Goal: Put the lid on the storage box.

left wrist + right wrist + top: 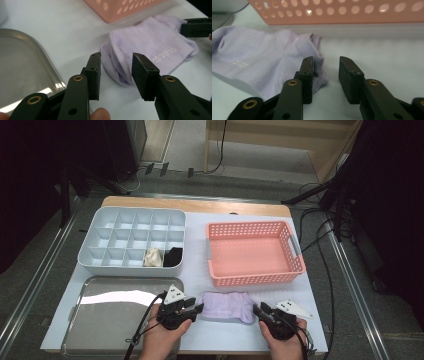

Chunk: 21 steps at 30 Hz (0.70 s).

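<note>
A folded lavender sock (227, 306) lies flat on the white table, just in front of the pink basket. My left gripper (200, 308) is at the sock's left end. In the left gripper view its jaws (116, 56) stand apart, with the folded edge of the sock (150, 42) just beyond the gap and not pressed. My right gripper (256, 310) is at the sock's right end. In the right gripper view it (326, 60) is open too: one pad is beside the corner of the sock (262, 60) and bare table shows in the gap.
The empty pink perforated basket (250, 225) stands behind the sock. A grey divided organiser (132, 217) at the back left holds a cream sock (153, 257) and a black sock (173, 256) in its front right cells. A metal tray (115, 312) lies at the front left.
</note>
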### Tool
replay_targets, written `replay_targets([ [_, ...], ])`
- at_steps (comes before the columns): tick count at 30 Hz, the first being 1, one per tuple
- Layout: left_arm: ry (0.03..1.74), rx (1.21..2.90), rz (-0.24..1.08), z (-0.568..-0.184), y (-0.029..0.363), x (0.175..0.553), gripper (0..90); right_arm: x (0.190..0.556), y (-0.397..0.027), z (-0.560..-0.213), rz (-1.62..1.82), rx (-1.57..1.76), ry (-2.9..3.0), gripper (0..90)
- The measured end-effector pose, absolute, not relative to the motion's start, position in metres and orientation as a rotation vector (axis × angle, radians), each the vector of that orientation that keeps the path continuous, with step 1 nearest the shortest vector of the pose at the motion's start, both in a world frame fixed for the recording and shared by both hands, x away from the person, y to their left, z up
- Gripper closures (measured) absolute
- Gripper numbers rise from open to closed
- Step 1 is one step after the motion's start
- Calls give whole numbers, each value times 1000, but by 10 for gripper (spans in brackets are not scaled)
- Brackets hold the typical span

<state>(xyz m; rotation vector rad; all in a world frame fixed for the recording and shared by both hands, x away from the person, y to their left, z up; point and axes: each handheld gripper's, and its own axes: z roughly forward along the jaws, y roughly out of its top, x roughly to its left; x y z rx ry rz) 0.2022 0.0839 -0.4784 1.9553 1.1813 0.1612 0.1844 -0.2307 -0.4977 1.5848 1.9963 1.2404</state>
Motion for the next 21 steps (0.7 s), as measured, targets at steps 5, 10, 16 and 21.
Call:
replay_targets([
  [5,1174,1985,130,-479,82,203,834,184,-223,-496,1241,1578,2044,851],
  [10,1159,1976,162,-473,88,196,900,181,-231,-486,1229,1565,2043,871],
  [16,1147,2015,175,-479,84,194,897,183,-232,-491,1173,1548,2051,871],
  [21,1143,1970,142,-477,85,196,708,181,-233,-492,1234,1564,2017,652],
])
